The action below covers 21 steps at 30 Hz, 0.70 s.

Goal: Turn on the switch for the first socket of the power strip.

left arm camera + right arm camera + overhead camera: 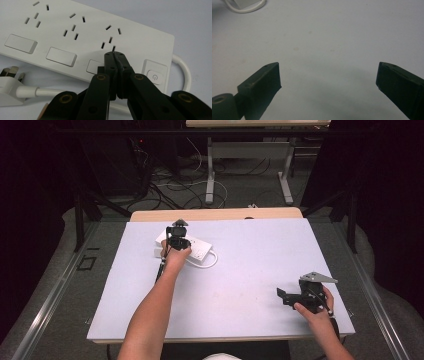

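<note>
Two sets of fingers are mine to mind, one busy and one idle. From the high view, my left fingers (pixel 177 236) hang over the white power strip (pixel 200 249), which lies toward the far left of the pale surface (pixel 240 285), while my right fingers (pixel 283 296) rest near the front right corner, well apart from it. In the left gripper view, my left fingers (pixel 114 54) are pressed tight together with nothing between them, their joined tip down on the strip (pixel 82 37) right at the rocker switch (pixel 94 67) nearest the power button (pixel 155 77); the plug (pixel 10 83) and its cord lie beside the strip's near edge. I judge the step to be pressing that switch, so I should push straight down on it, keep the tip from sliding toward the socket holes, and avoid shoving the whole strip. In the right gripper view, my right fingers (pixel 328 77) stand wide apart over bare surface, holding nothing.
</note>
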Each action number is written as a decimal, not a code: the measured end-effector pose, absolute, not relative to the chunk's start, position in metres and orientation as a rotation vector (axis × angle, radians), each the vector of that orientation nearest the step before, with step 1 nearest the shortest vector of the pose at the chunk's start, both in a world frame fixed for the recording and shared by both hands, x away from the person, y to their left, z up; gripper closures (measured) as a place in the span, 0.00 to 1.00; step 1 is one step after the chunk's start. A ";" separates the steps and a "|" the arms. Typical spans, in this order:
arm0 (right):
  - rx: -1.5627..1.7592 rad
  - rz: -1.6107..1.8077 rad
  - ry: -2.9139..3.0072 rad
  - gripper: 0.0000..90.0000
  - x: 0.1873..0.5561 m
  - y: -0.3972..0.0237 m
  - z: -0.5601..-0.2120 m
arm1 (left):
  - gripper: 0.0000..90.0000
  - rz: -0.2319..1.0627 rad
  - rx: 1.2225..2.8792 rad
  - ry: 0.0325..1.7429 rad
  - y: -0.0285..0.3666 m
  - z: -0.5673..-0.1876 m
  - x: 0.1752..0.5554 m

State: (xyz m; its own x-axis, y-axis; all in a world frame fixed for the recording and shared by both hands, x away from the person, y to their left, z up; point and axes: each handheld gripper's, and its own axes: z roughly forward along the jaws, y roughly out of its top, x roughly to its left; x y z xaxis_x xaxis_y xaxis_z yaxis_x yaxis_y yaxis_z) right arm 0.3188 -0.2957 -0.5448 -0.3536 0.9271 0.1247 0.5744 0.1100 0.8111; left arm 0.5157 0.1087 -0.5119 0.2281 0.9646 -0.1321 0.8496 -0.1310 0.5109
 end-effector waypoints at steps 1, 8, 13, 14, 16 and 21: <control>1.458 1.137 1.979 0.06 0.319 -0.296 -0.545 | 0.99 0.310 2.022 1.667 0.108 -0.513 0.516; 1.458 1.136 1.979 0.06 0.319 -0.296 -0.545 | 1.00 0.326 2.029 1.667 0.107 -0.514 0.515; 1.464 1.135 1.987 0.06 0.318 -0.296 -0.544 | 1.00 0.332 2.030 1.660 0.108 -0.514 0.515; 1.461 1.133 1.989 0.06 0.318 -0.296 -0.544 | 1.00 0.334 2.038 1.659 0.108 -0.514 0.514; 1.462 1.134 1.978 0.06 0.319 -0.295 -0.545 | 1.00 0.338 2.044 1.656 0.108 -0.514 0.514; 1.454 1.134 1.981 0.06 0.319 -0.296 -0.545 | 1.00 0.341 2.042 1.651 0.110 -0.515 0.514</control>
State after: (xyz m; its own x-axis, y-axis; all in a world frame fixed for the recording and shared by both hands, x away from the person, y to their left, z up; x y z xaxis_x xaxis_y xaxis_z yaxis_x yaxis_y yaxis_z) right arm 0.3186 -0.2958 -0.5448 -0.3568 0.9263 0.1207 0.5731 0.1150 0.8114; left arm 0.5140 0.1099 -0.5147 0.2377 0.9653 -0.1084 0.8433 -0.1497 0.5162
